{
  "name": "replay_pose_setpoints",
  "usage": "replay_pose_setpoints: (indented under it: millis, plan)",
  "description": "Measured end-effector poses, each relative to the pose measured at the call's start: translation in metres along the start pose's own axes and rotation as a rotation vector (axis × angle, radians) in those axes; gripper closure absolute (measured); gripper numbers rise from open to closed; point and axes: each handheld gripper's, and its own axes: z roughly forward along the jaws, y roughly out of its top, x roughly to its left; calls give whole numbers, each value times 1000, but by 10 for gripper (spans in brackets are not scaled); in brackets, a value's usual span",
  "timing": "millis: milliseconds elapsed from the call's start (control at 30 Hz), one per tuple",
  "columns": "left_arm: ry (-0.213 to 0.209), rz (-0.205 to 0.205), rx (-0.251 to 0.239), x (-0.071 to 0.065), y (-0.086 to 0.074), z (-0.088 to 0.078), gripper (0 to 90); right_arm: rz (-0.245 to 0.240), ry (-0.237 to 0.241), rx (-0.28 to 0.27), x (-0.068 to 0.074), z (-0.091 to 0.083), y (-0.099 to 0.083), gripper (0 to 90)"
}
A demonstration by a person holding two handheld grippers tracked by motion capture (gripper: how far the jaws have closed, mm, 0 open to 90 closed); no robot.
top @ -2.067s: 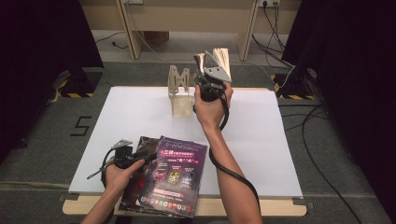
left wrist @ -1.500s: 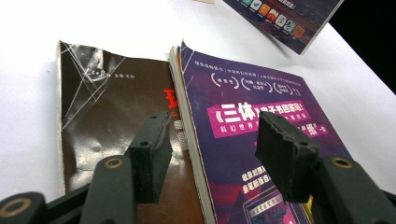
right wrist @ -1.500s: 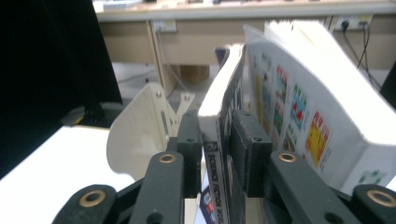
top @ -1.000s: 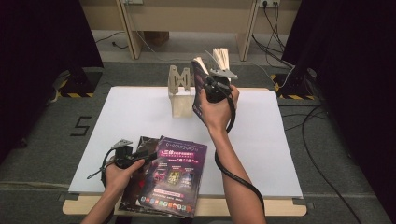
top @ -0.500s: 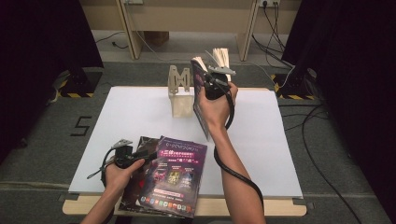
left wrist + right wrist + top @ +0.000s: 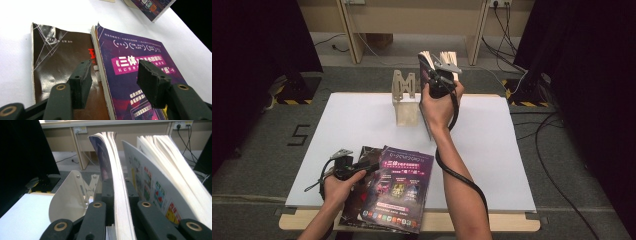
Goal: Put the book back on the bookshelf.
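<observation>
Here, your white table (image 6: 512, 165) stands on grey floor. Your right gripper (image 6: 438, 82) has just squeezed shut on an upright book (image 6: 117, 182) beside the wooden stand (image 6: 404, 100) near the far edge.

Your left gripper (image 6: 113, 82) hangs wide open over the purple book (image 6: 140, 75) at the near edge.

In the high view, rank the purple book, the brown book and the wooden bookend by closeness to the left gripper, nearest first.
From the left gripper:
1. brown book, directly under the jaws, near edge of the table.
2. purple book, overlapping it just to the right.
3. wooden bookend, far side of the table, by the right hand.
</observation>
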Motion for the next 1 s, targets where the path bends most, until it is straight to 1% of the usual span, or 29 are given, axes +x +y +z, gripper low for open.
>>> replay_pose_setpoints:
  millis: [133,333,433,633,733,833,1000]
  plan:
    - [0,-1,-1,1,0,0,442,16,-9,-5,-2,9,3,831]
    - [0,-1,0,1,-1,1,442,16,-14,-12,-3,17,7,831]
    - [1,-2,3,0,-1,1,442,26,-17,-15,-3,21,7,831]
    - [0,-2,0,1,-1,1,442,28,-35,-14,-3,30,5,831]
    - [3,-4,3,2,-1,1,442,17,-48,-26,0,31,4,831]
    - [-1,-3,2,1,-1,1,442,17,-51,-35,2,32,3,831]
    - [-2,-1,2,1,-1,1,443,31,-51,-36,4,34,3,831]
